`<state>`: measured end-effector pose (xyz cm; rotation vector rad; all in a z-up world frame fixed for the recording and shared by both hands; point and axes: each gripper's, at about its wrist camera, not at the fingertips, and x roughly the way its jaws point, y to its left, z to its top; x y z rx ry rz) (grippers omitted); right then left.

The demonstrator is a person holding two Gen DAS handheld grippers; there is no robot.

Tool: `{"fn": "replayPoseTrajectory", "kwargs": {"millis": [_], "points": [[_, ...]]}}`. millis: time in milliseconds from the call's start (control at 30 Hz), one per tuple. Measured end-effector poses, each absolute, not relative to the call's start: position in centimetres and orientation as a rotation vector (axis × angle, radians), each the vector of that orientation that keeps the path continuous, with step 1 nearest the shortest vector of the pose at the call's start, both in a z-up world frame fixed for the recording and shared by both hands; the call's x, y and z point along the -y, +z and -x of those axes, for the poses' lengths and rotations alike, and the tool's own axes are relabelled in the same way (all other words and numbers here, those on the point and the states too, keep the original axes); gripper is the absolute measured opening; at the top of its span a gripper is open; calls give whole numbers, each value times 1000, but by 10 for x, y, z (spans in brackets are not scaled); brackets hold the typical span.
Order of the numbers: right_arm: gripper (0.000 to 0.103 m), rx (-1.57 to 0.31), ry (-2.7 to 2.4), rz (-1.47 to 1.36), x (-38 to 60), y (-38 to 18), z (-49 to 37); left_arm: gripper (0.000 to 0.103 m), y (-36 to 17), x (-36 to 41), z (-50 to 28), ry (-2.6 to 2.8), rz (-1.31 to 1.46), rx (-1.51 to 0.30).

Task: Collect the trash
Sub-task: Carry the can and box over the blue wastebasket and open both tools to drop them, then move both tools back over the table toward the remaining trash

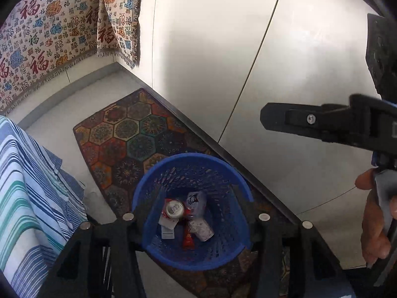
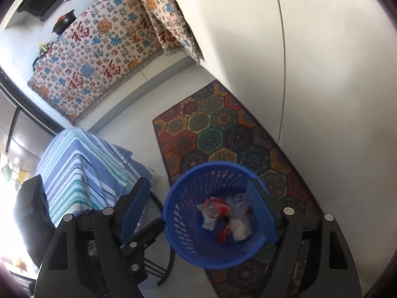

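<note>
Both grippers hang over the bin (image 1: pixel 198 164): left gripper (image 1: pixel 196 217) and right gripper (image 2: pixel 201 206) stand apart, empty. Trash (image 1: pixel 188 213) lies inside. Drop step appears complete; next, find remaining litter.

Upright blue basket (image 1: pixel 171 255) on rug, holding crumpled trash (image 1: pixel 188 216)

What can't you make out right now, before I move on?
- Bin contents: can and cup read in the left view; wrappers blurred in the right view.
- Bin's near rim: left claw covers it.
- Floor trash: none visible; striped cloth hides the floor beneath.
</note>
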<state>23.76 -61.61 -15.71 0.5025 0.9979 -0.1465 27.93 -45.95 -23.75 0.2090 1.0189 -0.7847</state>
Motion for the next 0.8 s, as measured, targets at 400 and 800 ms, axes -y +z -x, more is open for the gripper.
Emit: {"fn": "replayPoseTrajectory", "kwargs": {"millis": [400, 800], "points": [[93, -967, -183, -290, 576, -140, -242, 63, -161, 343, -219, -662, -189, -876], [96, -791, 179, -27, 365, -104, -217, 64, -175, 117, -185, -275, -94, -939]]}}
